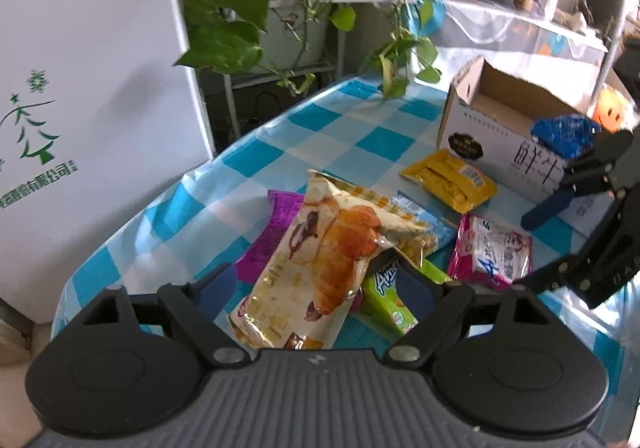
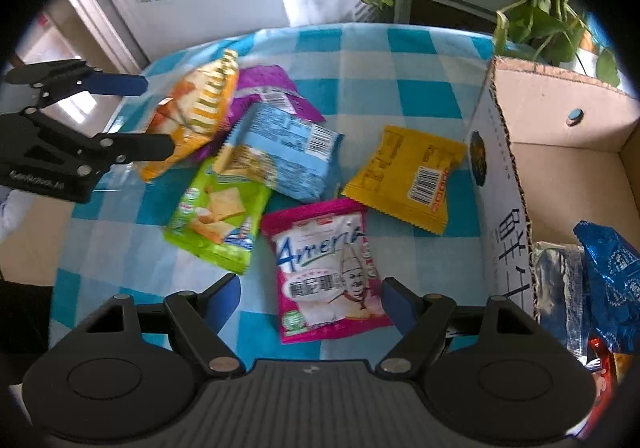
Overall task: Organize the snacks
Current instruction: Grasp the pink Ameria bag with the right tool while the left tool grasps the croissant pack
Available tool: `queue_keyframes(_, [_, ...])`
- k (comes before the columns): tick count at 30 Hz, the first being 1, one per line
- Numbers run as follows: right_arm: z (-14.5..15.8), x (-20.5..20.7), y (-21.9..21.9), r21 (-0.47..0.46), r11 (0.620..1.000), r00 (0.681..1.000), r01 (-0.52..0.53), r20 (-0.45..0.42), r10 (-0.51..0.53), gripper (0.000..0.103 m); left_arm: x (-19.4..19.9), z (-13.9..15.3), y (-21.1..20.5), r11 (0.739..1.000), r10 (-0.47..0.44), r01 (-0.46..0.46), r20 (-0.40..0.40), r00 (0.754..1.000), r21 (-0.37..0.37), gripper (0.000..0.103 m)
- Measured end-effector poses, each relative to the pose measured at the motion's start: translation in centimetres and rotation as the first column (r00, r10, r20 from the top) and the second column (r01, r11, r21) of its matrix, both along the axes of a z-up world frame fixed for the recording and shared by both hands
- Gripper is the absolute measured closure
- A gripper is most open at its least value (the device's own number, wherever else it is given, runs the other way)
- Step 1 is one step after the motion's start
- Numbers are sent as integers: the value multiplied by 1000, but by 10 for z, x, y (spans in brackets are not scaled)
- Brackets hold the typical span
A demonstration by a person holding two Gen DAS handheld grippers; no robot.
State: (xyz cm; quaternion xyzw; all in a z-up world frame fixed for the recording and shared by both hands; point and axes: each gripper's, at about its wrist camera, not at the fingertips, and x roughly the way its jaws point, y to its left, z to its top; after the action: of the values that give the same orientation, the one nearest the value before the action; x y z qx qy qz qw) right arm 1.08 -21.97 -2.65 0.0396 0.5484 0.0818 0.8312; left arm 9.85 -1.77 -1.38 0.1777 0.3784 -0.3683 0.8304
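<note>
Right, the cardboard box [image 2: 560, 152] is the landmark, open-topped at one end of the checked tablecloth [image 2: 360, 60], with a blue foil packet [image 2: 612, 280] and a clear-wrapped packet [image 2: 560, 288] already lying inside it. Just beside the box's printed wall sits the yellow packet [image 2: 404, 178], flat, barcode up. A little further out from the box lies the pink packet [image 2: 326, 268], directly between the spread fingers of the right gripper [image 2: 312, 304], jaws wide and holding nothing. Beyond that, away from the box, comes the pile: the light-blue packet [image 2: 280, 152] overlapping the green cracker packet [image 2: 218, 216], the purple packet [image 2: 268, 88] half buried underneath.

Farthest from the box, the croissant packet [image 1: 320, 260] stands tilted up between the fingers of the left gripper [image 1: 316, 292]; the jaws are wide open either side of it, and I cannot tell whether a finger touches it.

Trailing plant leaves [image 1: 392, 60] hang over the cloth's far edge behind the box. A big white carton [image 1: 80, 88] walls off the side opposite the box. Bare cloth lies open between the pile and the far edge.
</note>
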Motion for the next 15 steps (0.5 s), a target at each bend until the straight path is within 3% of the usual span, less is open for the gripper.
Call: queue_keyframes(15, [-18, 9, 8, -91, 995, 999, -35, -28, 32, 19, 7, -14, -12, 1000, -26, 26, -23, 999, 14, 16])
